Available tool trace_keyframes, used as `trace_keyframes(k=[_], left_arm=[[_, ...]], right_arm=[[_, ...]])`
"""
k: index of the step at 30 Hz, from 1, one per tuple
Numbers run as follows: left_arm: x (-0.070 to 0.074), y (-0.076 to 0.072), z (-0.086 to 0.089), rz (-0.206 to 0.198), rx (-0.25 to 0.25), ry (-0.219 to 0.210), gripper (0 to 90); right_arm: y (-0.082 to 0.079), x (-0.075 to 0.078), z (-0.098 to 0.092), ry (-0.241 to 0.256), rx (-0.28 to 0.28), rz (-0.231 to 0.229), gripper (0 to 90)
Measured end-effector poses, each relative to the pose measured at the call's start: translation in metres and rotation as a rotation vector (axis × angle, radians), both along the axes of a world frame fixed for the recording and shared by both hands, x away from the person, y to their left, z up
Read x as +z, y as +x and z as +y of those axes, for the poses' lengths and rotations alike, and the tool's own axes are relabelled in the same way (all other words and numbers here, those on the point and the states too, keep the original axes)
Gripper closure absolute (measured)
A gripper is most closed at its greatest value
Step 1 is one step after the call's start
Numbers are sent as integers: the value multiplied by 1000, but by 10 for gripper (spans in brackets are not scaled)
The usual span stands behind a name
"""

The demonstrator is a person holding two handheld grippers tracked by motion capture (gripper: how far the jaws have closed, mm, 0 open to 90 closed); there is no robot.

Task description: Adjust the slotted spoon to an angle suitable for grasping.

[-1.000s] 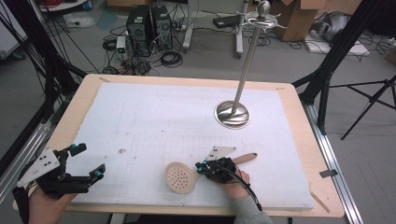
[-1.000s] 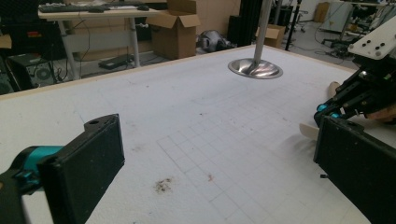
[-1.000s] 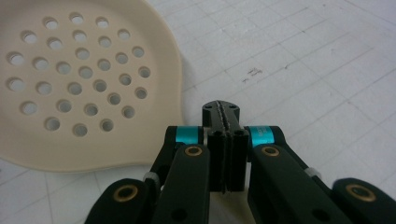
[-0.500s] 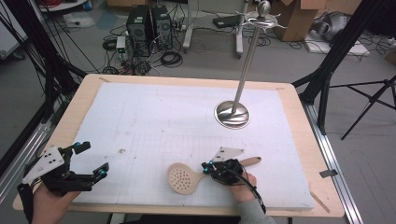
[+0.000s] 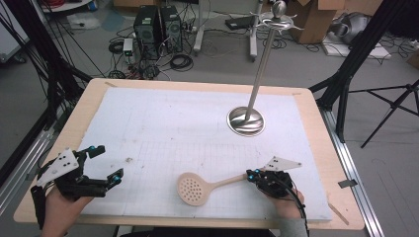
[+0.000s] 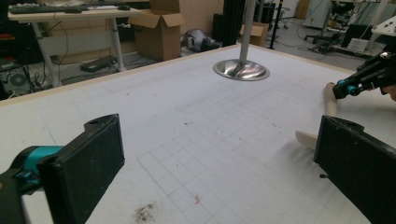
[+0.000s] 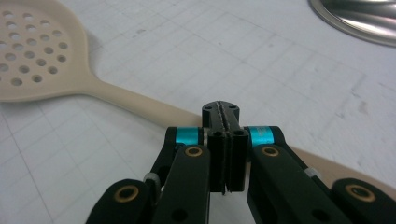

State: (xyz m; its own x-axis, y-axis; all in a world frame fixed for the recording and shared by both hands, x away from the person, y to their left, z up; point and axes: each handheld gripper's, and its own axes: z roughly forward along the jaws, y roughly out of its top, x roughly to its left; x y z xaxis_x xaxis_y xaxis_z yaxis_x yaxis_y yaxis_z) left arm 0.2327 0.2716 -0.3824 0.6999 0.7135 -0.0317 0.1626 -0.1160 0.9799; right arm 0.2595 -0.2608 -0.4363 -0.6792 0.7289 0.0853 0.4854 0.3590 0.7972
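A beige slotted spoon (image 5: 193, 188) lies on the white mat (image 5: 163, 123), its handle running right toward my right gripper (image 5: 253, 176). In the right gripper view the jaws of that gripper (image 7: 220, 111) are pressed together with nothing between them, just above the spoon's handle (image 7: 135, 100). The perforated head (image 7: 32, 56) lies off to the left. My left gripper (image 5: 109, 161) sits at the mat's front left, wide open and empty (image 6: 219, 177). Past its right jaw, the left gripper view shows the spoon handle (image 6: 330, 100) and the right gripper (image 6: 348, 86).
A metal stand with a round base (image 5: 245, 121) and hooks at its top (image 5: 276, 14) rises at the mat's right rear; the base also appears in both gripper views (image 6: 241, 70) (image 7: 359, 18). Wooden table edges (image 5: 74, 113) frame the mat. Small dirt specks (image 5: 129, 159) lie near the left gripper.
My right gripper has slid to the right along the spoon's handle, away from the head. The spoon has barely shifted. The left gripper has stayed nearly in place.
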Motion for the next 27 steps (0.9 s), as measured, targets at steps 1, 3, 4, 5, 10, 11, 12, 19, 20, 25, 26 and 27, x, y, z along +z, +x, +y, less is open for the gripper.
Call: trace_keyframes(k=[1, 3, 4, 5, 10, 11, 12, 19, 20, 25, 26, 27], left_arm=[[0, 2, -1, -1, -4, 4, 21], [0, 3, -2, 2, -8, 2, 21], [0, 5, -4, 3, -14, 2, 21], [-1, 6, -5, 3, -16, 0, 21], [-1, 9, -10, 5, -29, 4, 21], [-1, 10, -10, 7, -33, 6, 21], [-2, 10, -10, 8, -33, 4, 21], [-2, 10, -8, 11, -27, 1, 21], [-3, 10, -8, 10, -26, 2, 21], [-3, 7, -6, 11, -17, 5, 21], [-3, 6, -6, 11, -15, 6, 21], [-3, 5, -5, 10, -12, 8, 21]], right_arm=[[-1, -1, -3, 1, -4, -3, 900], [-3, -1, -8, 2, -11, -2, 900], [-4, -1, -9, 2, -15, 3, 900], [-6, -1, -12, 0, -19, 5, 900], [-8, -6, -18, -15, -29, 15, 900], [-8, -6, -18, -15, -29, 15, 900], [-8, -6, -18, -18, -32, 22, 900], [-5, -11, -16, -51, -39, 32, 900], [-5, -11, -16, -52, -42, 31, 900], [-1, -12, -10, -70, -44, 23, 900], [0, -12, -9, -70, -42, 22, 900], [1, -12, -8, -72, -40, 16, 900]])
